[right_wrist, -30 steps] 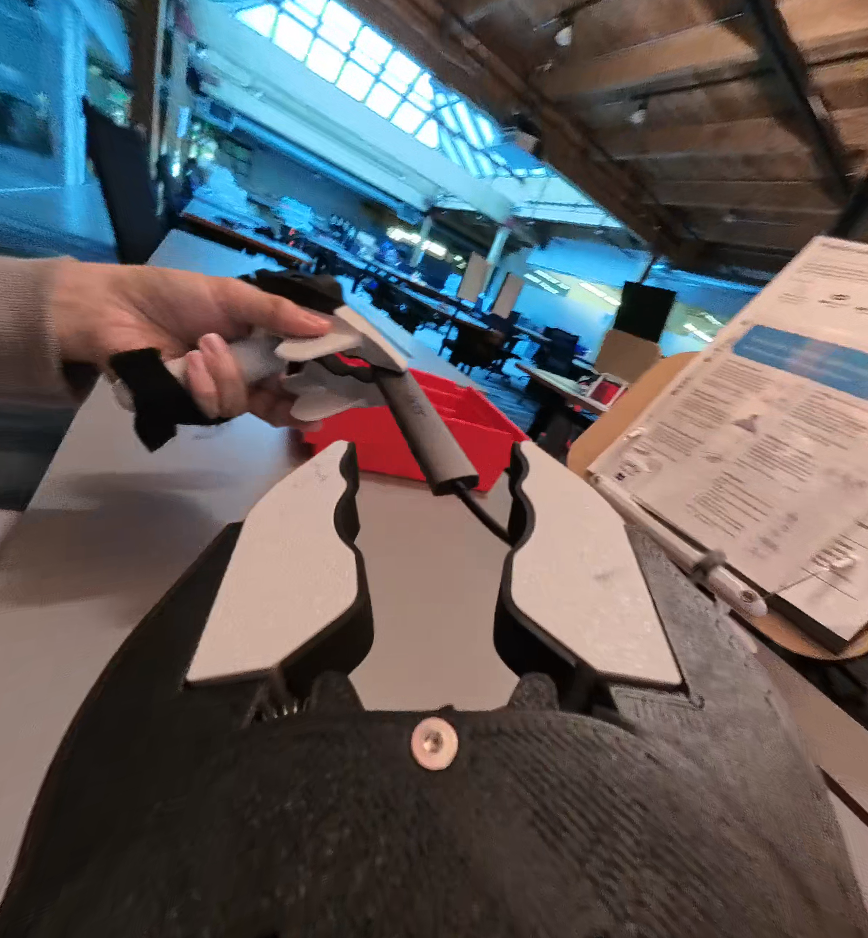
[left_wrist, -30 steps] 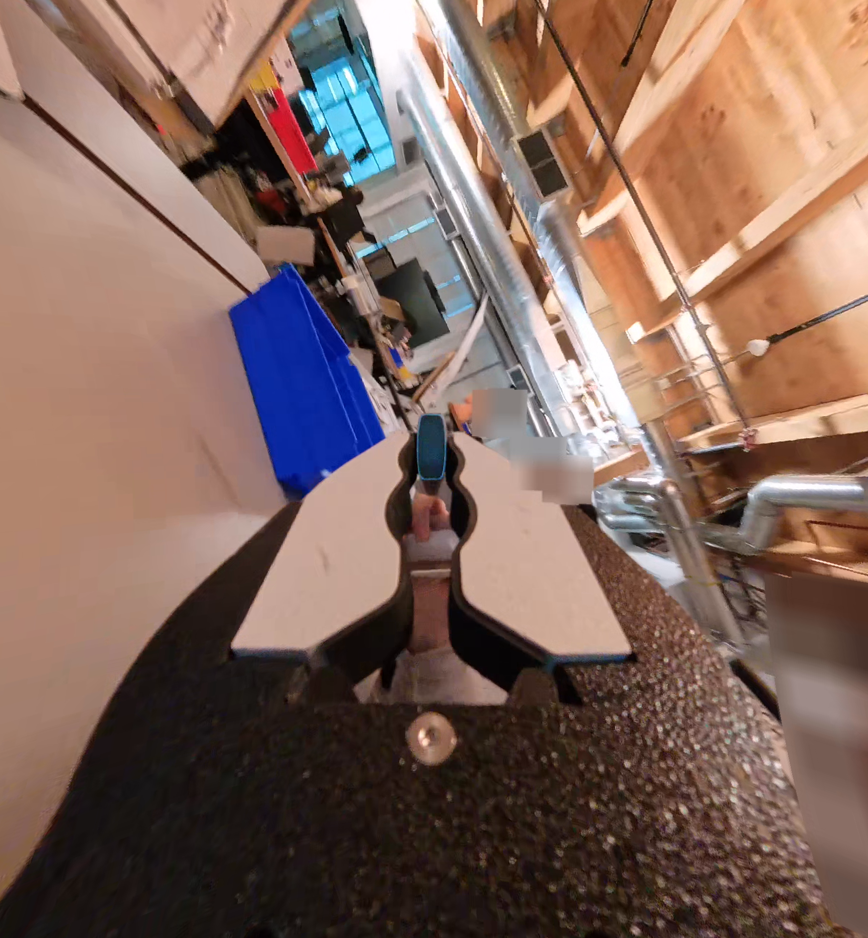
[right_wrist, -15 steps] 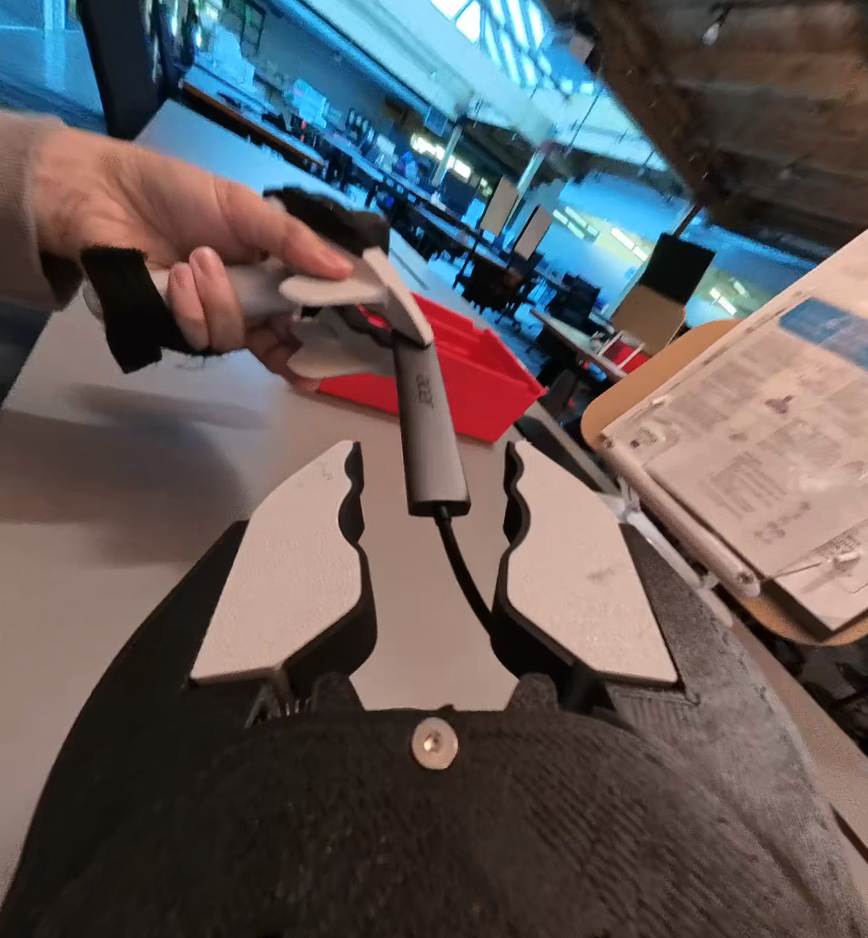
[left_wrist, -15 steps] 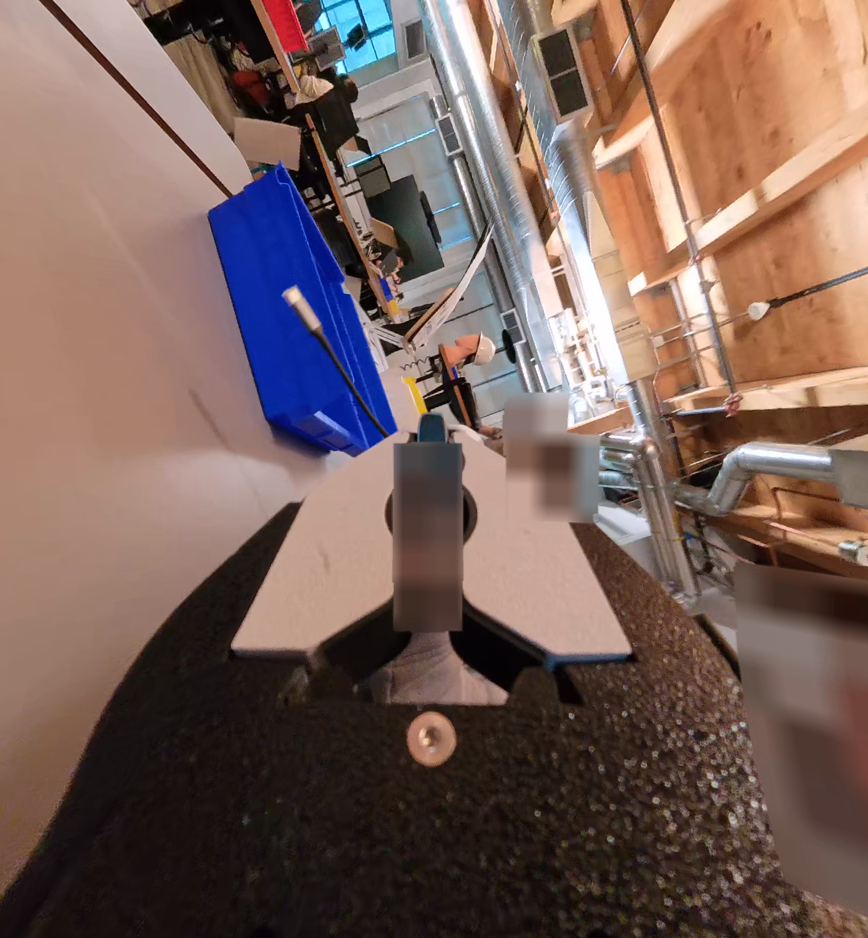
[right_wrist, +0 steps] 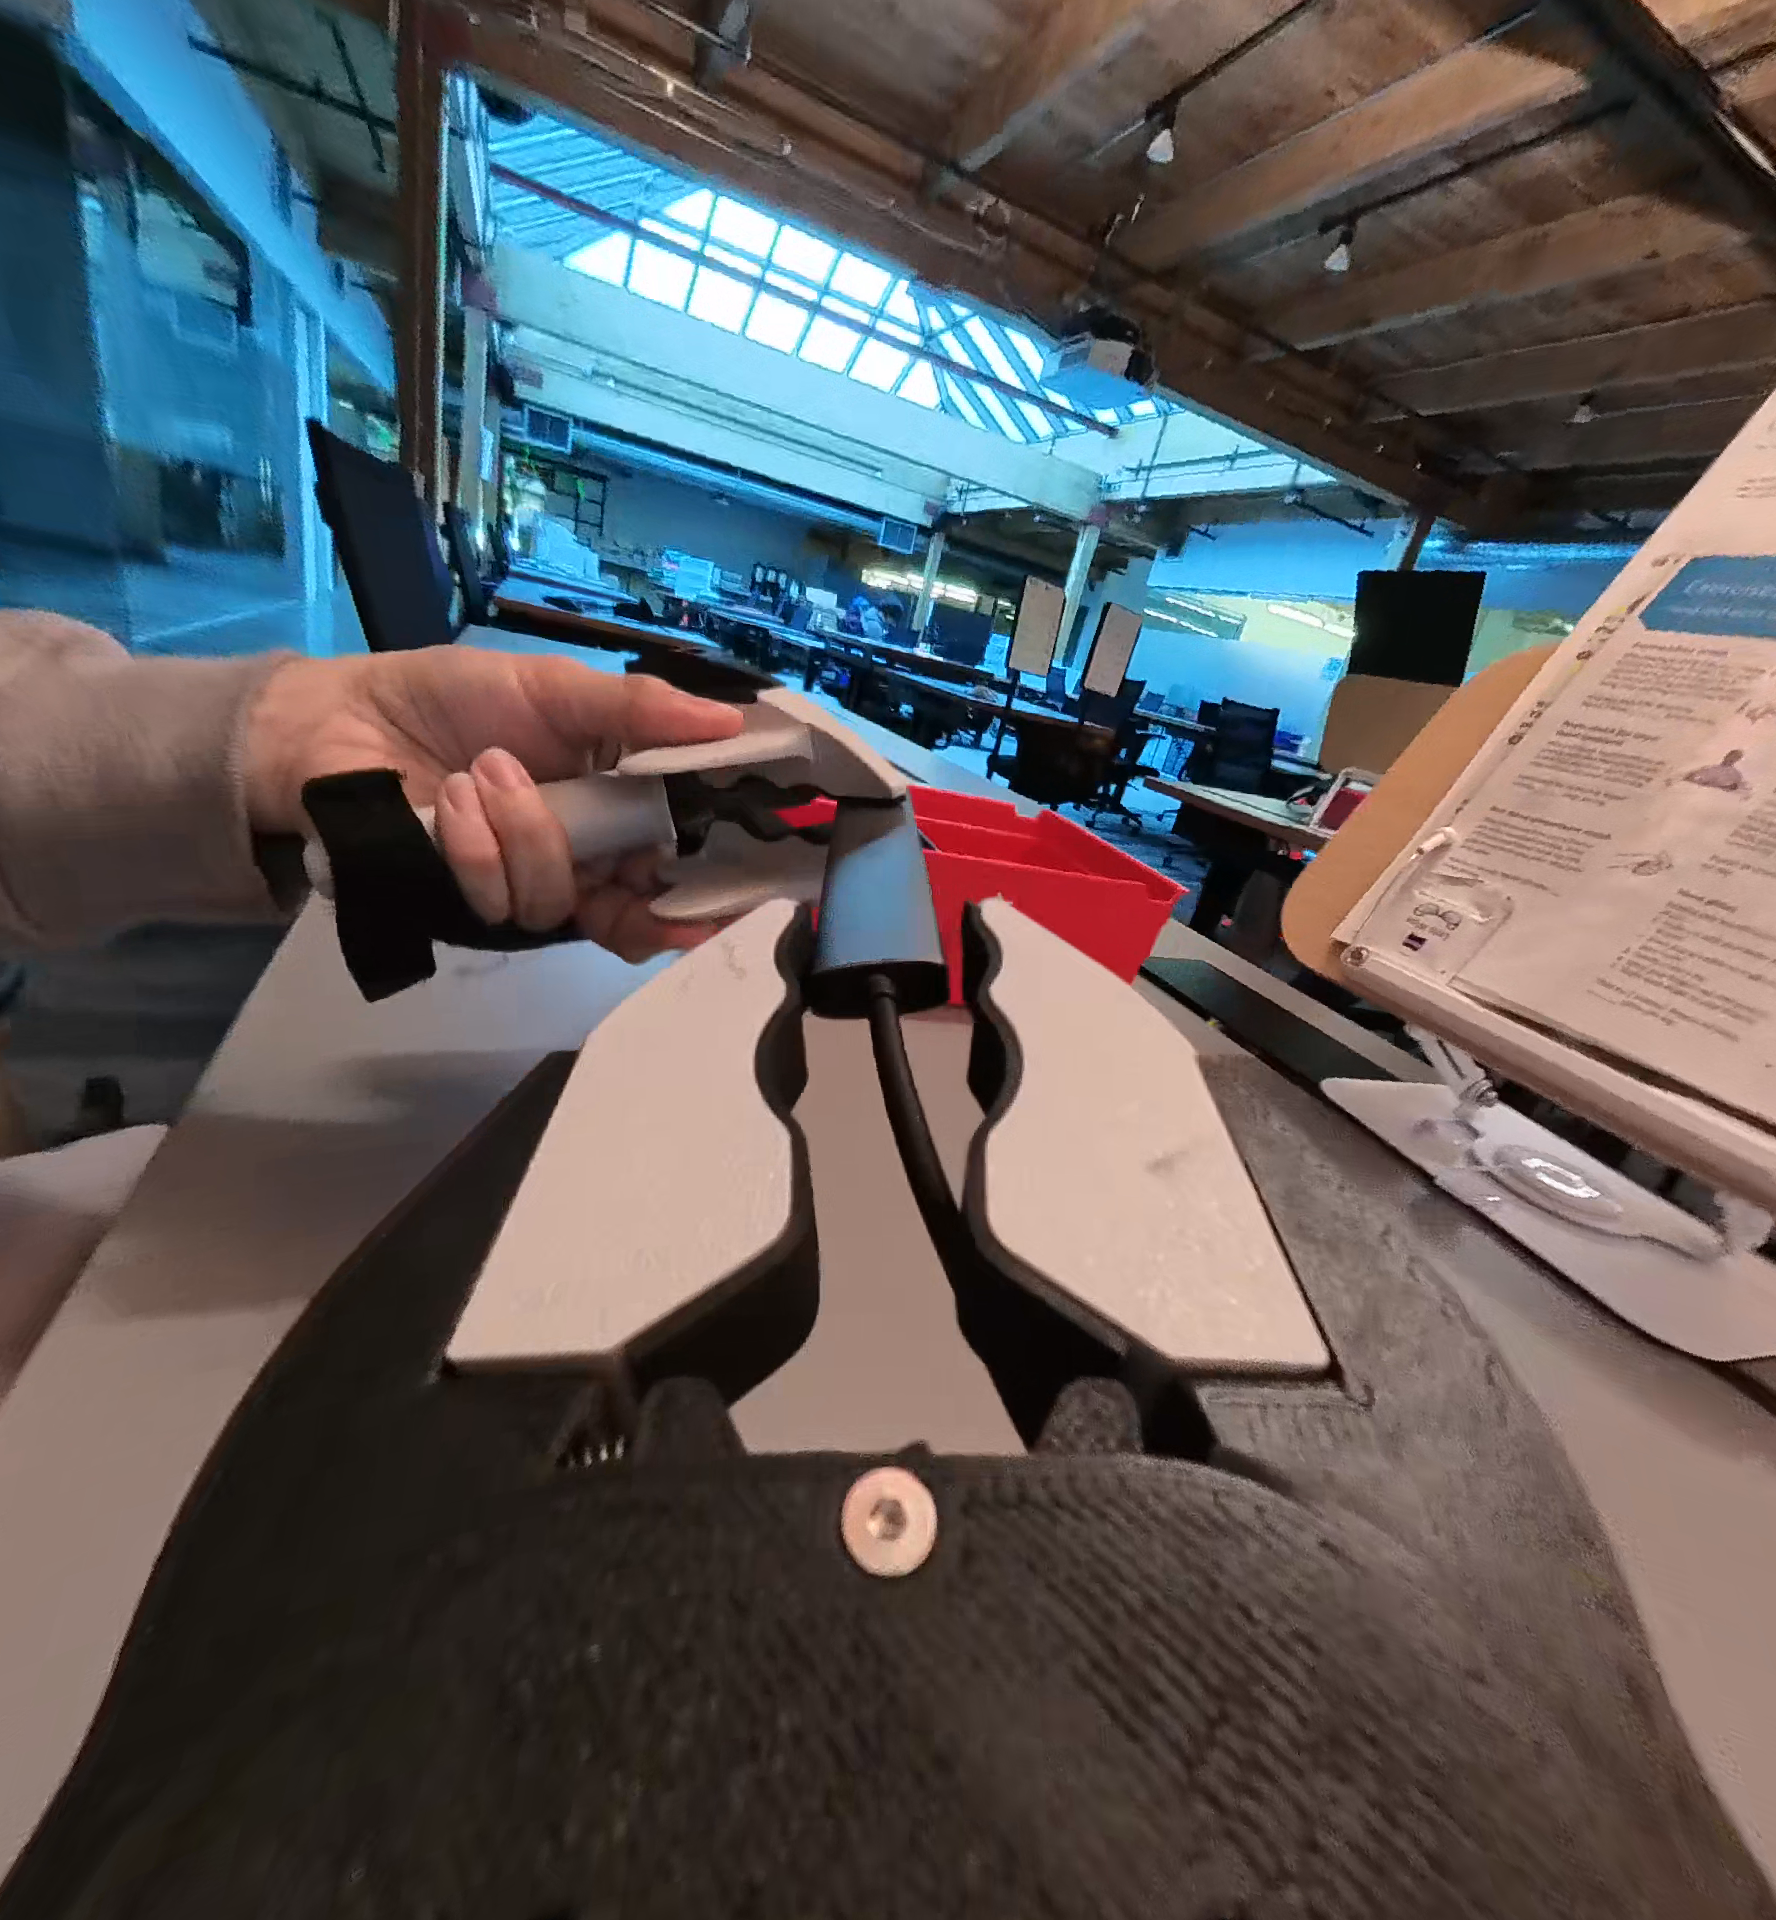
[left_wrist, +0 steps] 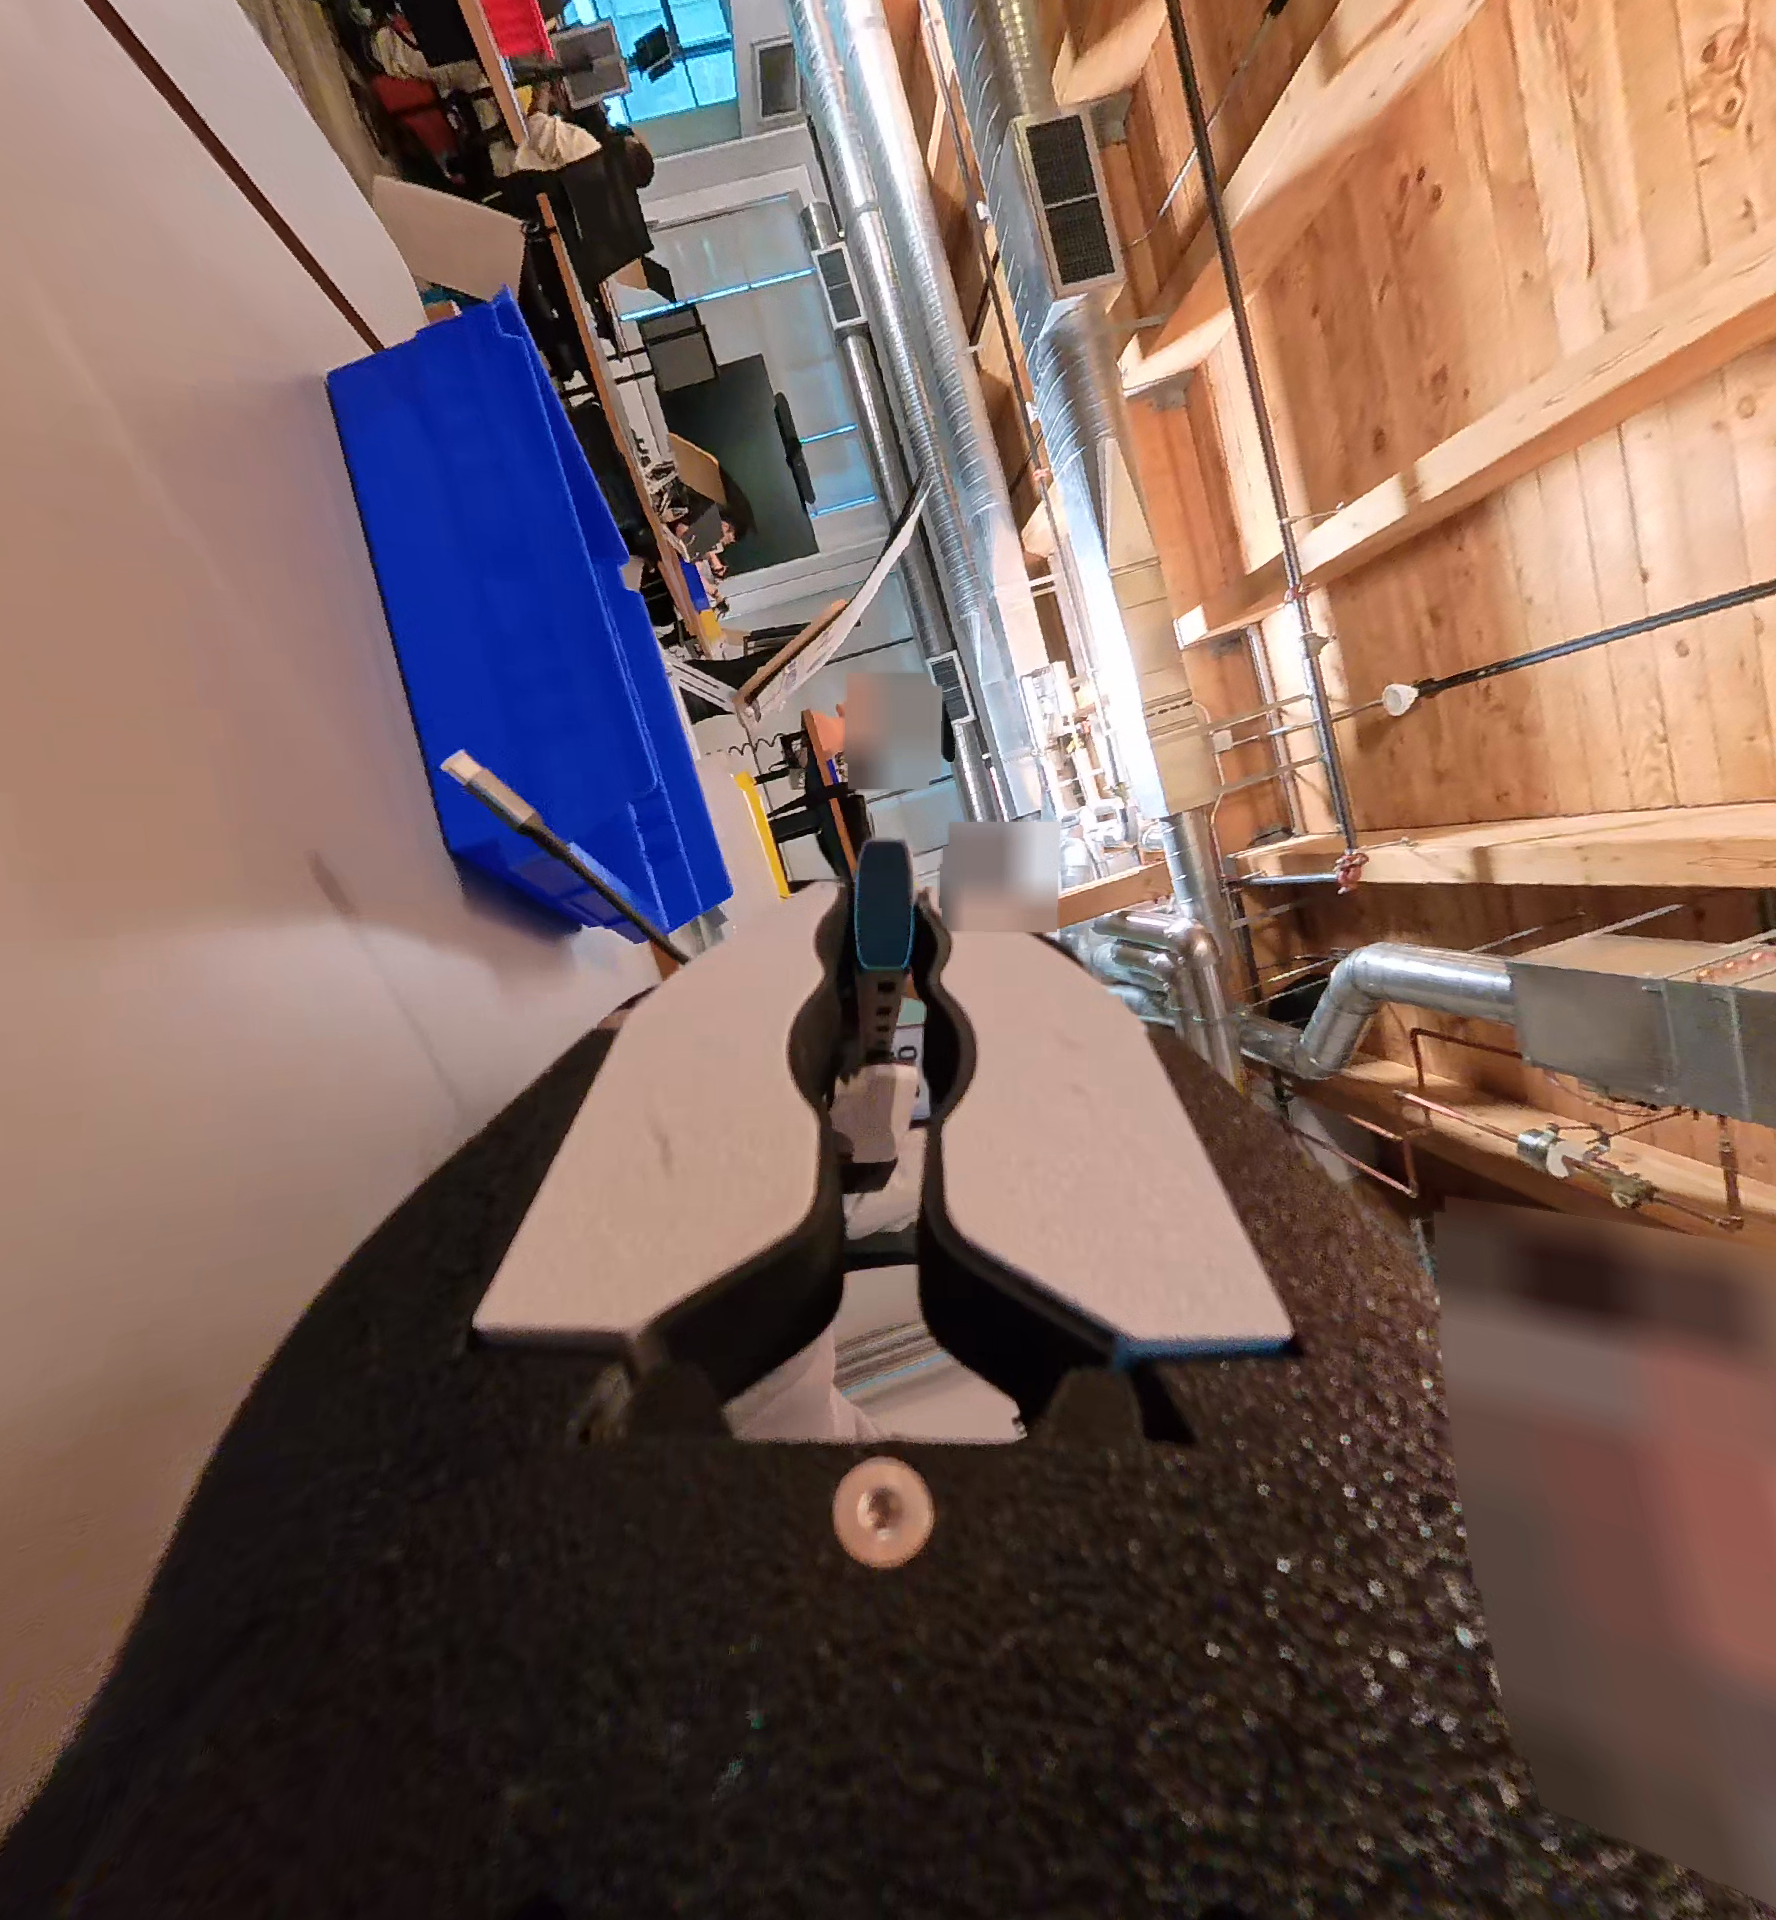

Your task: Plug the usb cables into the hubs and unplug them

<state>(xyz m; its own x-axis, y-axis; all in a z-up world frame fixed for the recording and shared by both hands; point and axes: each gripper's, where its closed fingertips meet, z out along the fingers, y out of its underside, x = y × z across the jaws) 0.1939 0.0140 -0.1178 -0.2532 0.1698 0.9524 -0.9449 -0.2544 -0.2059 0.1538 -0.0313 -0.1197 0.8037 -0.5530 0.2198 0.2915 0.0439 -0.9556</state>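
Left gripper [left_wrist: 881,940] fingers clamp the hub [right_wrist: 876,902]; right gripper [right_wrist: 876,961] fingers narrow around its cable [right_wrist: 910,1101]. White counter [right_wrist: 364,1081], red bin [right_wrist: 1040,883], wood-beam ceiling [right_wrist: 1279,187].

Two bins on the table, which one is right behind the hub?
The red bin, seen in the right wrist view just past the grey hub. The blue bin appears only in the left wrist view.

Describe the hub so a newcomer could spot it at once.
In the right wrist view, find the red bin on the grey table. In front of it the left gripper, held in a hand, clamps the hub. It is the slim dark grey bar hanging tilted, with a black cable leaving its lower end between the right gripper's open fingers.
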